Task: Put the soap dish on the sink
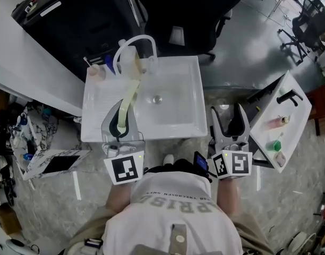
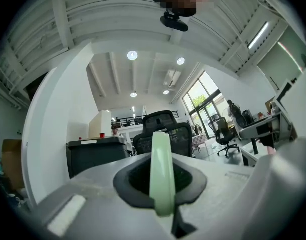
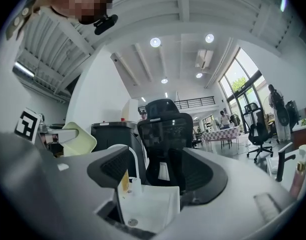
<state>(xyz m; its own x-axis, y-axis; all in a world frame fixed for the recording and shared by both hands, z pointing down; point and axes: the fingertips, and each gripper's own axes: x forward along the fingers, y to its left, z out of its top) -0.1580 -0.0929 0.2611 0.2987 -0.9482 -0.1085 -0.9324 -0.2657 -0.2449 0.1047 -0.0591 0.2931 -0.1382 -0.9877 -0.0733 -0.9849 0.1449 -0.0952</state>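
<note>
The left gripper is clenched on the soap dish, its jaws pressed against the thin pale green rim. The dish stands on edge in that grip. In the head view it stretches over the left half of the sink, from the front rim toward the faucet. The right gripper view shows the dish raised at the left, clear of the sink, with its hollow side facing out. What lies in the hollow cannot be made out.

The right gripper is released, with its jaws wide apart and nothing between them. It sits just off the sink's right front corner and looks across the white basin.

The basin is square and shallow, with a round drain near its middle. On the back left ledge a few small bottles are grouped: a pinkish one, a bluish one and a clear one beside the faucet.

To the right, well apart from the sink, a white tabletop carries a black tap, a pink bottle lying down, a small green item and a pale lump.
</note>
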